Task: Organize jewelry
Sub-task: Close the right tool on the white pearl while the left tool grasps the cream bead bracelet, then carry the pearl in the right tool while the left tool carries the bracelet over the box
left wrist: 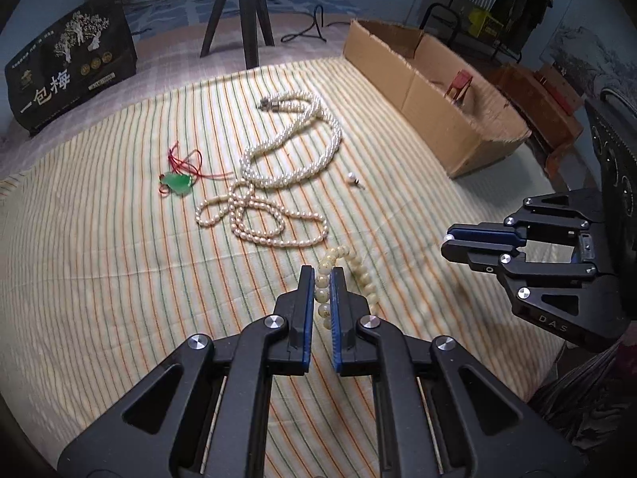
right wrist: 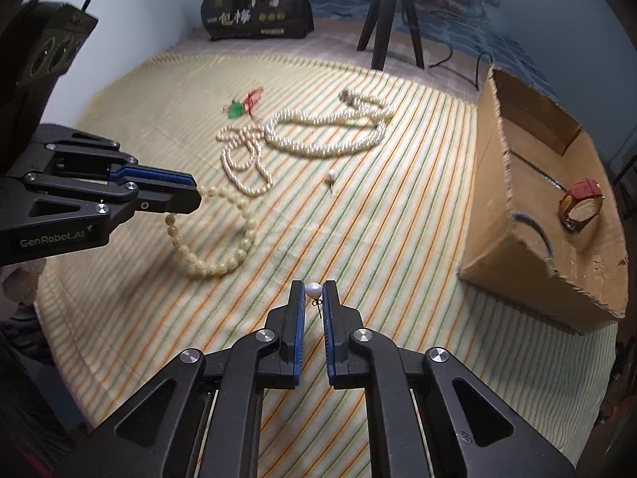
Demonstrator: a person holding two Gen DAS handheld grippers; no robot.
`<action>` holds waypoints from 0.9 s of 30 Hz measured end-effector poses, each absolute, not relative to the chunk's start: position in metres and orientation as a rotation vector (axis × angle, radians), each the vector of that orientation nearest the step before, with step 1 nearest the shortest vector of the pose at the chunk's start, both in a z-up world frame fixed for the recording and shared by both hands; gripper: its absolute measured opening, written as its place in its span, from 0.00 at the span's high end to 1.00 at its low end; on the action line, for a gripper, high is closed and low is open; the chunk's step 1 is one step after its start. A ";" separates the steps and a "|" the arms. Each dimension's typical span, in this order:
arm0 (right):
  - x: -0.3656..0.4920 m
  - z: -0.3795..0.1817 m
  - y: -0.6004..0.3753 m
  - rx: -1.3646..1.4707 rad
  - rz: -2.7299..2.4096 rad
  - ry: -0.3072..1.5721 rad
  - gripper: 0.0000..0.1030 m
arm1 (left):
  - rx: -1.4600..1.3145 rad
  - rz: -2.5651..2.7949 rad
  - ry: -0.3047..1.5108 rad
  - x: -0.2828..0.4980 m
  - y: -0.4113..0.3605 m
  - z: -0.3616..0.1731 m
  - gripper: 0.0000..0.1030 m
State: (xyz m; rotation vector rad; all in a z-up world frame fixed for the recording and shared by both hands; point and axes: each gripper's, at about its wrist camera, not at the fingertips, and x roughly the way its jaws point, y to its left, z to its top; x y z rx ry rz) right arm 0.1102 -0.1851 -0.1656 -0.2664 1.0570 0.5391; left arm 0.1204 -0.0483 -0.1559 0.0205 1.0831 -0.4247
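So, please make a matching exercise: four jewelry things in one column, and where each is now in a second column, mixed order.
Things:
1. cream bead bracelet
2. pearl earring
3. red watch
4. green pendant

Places:
A. inside the cardboard box
B. on the striped cloth, untouched
C. between the left gripper fingers
D. between the right gripper fingers

Pairs: 1-C, 2-D, 3-A, 4-B

a striped cloth (left wrist: 119, 259) covered the bed, a black printed bag (left wrist: 71, 67) stood at its far left corner, a black tripod (left wrist: 239, 12) stood beyond the far edge, and a black cable (left wrist: 310, 28) trailed beside it.
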 end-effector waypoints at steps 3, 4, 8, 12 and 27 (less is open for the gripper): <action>0.108 -0.152 -0.190 -0.245 0.539 1.026 0.93 | 0.009 -0.423 1.051 0.119 -0.047 -0.144 0.95; 0.107 -0.147 -0.193 -0.237 0.537 1.015 0.93 | 0.003 -0.423 1.043 0.120 -0.046 -0.141 0.95; 0.108 -0.130 -0.202 -0.209 0.522 0.978 0.93 | -0.014 -0.423 1.010 0.120 -0.043 -0.127 0.95; 0.109 -0.115 -0.219 -0.179 0.493 0.944 0.93 | -0.028 -0.436 0.981 0.120 -0.046 -0.114 0.95; 0.144 -0.079 -0.293 -0.091 0.343 0.866 0.93 | -0.048 -0.527 0.896 0.126 -0.091 -0.073 0.95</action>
